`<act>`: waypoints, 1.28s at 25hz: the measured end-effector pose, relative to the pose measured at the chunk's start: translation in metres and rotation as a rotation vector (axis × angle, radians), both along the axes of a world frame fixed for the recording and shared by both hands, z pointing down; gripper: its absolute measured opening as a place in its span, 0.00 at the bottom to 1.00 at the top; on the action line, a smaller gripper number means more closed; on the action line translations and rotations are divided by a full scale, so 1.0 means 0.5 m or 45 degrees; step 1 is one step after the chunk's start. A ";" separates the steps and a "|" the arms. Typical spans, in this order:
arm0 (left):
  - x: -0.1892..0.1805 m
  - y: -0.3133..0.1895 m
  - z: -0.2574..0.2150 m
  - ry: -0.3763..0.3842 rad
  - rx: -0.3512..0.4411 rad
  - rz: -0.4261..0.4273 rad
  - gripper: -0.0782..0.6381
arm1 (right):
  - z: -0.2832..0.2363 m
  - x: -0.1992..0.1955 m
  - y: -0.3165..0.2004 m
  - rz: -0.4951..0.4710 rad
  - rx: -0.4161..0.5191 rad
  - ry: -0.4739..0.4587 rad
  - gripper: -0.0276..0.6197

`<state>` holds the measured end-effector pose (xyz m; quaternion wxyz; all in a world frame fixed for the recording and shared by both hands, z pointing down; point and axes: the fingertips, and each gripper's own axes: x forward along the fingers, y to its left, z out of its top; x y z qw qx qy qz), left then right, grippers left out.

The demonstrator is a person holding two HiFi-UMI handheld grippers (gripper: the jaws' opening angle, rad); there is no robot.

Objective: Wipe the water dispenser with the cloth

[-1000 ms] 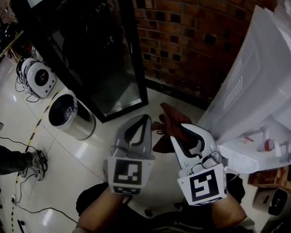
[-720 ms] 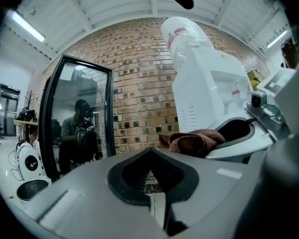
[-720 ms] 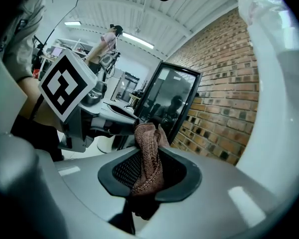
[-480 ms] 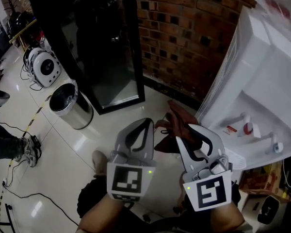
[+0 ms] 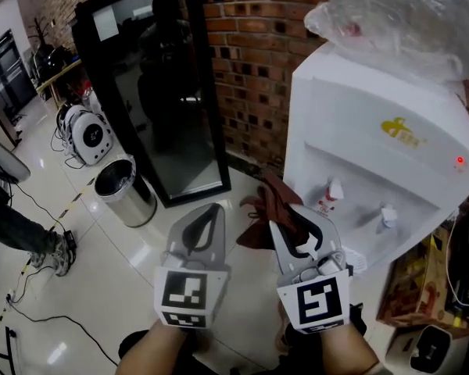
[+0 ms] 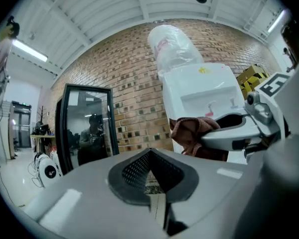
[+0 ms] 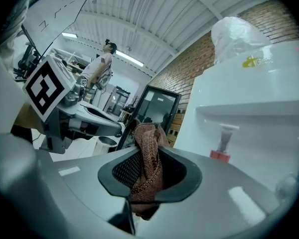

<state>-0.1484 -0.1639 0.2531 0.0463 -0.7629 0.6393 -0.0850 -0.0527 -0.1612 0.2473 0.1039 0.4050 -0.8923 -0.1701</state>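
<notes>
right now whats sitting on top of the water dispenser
A crumpled clear plastic bag sits on top of the white water dispenser. Whatever the plastic covers, such as a bottle, cannot be made out.

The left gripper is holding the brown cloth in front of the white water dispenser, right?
No, the right gripper holds the brown cloth in front of the white water dispenser. The right gripper view shows it pinched in those jaws; the left gripper is shut on nothing.
</notes>
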 end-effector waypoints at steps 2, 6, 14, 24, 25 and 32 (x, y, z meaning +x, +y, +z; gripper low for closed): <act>0.002 0.013 -0.041 0.012 0.042 -0.013 0.11 | -0.016 0.001 0.020 -0.014 0.007 -0.022 0.20; -0.009 0.033 -0.104 0.056 0.081 -0.016 0.11 | -0.039 -0.007 0.047 0.007 0.077 -0.027 0.20; 0.033 0.098 -0.249 0.097 0.258 0.053 0.11 | -0.227 0.023 0.090 0.078 0.246 -0.021 0.20; 0.030 0.107 -0.293 0.192 0.329 0.115 0.11 | -0.454 -0.007 0.006 0.305 0.554 0.339 0.20; 0.032 0.108 -0.288 0.201 0.317 0.118 0.11 | -0.458 -0.013 -0.011 0.324 0.542 0.368 0.20; 0.076 0.083 -0.270 0.204 0.286 0.164 0.11 | -0.439 0.022 -0.093 0.457 0.468 0.514 0.20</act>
